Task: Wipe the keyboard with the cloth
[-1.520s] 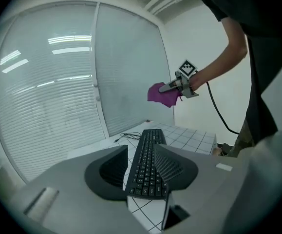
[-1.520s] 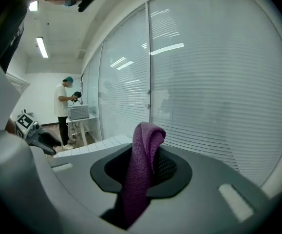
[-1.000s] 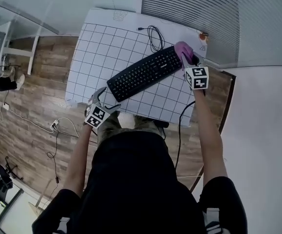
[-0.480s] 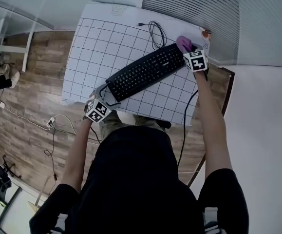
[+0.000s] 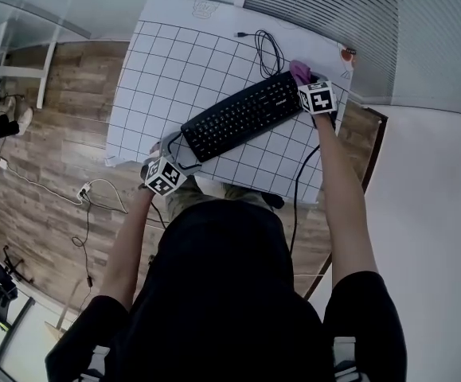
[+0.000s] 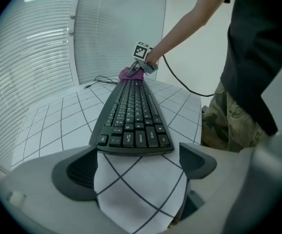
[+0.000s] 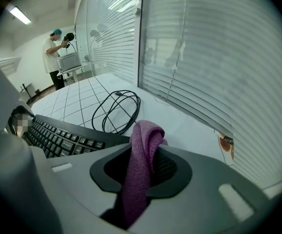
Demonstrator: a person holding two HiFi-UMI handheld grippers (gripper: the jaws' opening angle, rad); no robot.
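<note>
A black keyboard (image 5: 242, 116) lies slantwise on the white gridded table (image 5: 166, 62). My left gripper (image 5: 174, 148) sits low at its left end. Its jaws have just been opening and stand wide. The keyboard (image 6: 131, 116) ends right at the fingertips (image 6: 194, 160), and only the mat shows between them. My right gripper (image 5: 308, 84) is at the keyboard's right end, shut on a purple cloth (image 5: 299, 71). In the right gripper view the cloth (image 7: 141, 150) stands folded between the pads, with the keyboard (image 7: 63, 138) to its left.
A coiled black cable (image 5: 266, 50) lies behind the keyboard near the table's far edge. An orange sticker (image 5: 346, 54) marks the far right corner. Window blinds (image 7: 204, 57) stand close behind the table. A person (image 7: 53, 55) stands far off in the room.
The right gripper has sunk with the cloth toward the keyboard's right end. The left gripper has come down a little at the left end.
</note>
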